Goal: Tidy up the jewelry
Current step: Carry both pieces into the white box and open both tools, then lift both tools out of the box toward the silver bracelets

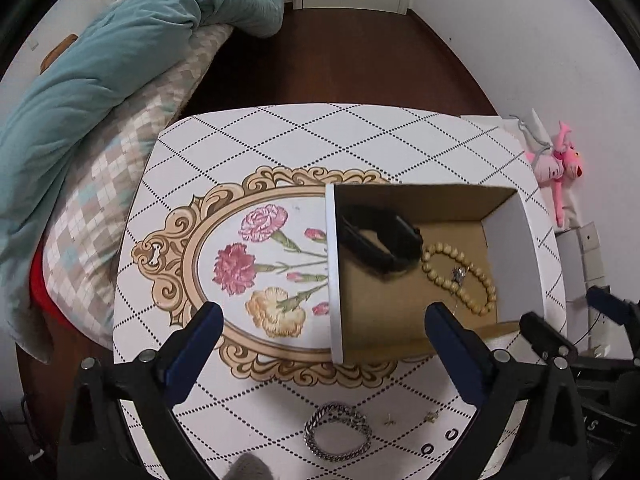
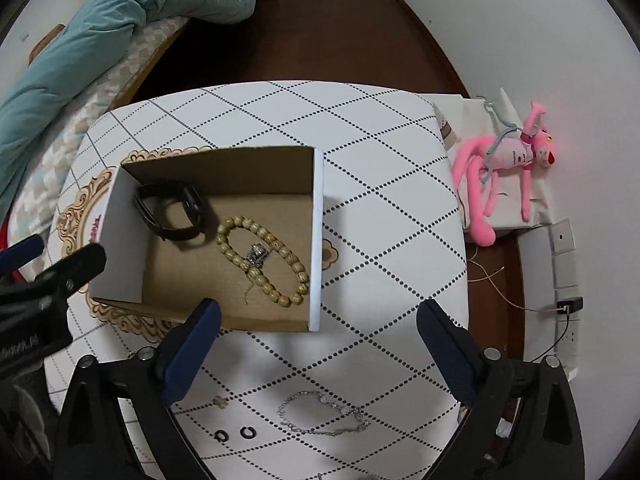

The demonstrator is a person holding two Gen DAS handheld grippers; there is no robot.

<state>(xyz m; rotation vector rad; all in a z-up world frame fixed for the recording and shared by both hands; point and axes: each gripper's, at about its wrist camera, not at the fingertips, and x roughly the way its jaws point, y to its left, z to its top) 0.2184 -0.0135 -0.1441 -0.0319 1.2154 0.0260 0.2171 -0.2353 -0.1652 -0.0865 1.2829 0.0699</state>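
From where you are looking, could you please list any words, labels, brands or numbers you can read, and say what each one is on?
No text here can be read with confidence.
Pink print on the white outer wall of the cardboard box: too small and skewed to read.
Dark print on the pink plush toy: blurred.
White lettering on the left hand-held gripper, seen in the right wrist view: blurred.

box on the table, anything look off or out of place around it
Nothing damaged or spilled. The box holds a black band, a bead bracelet and a ring. A chunky chain bracelet, thin chain, two black rings and small studs lie loose on the table.
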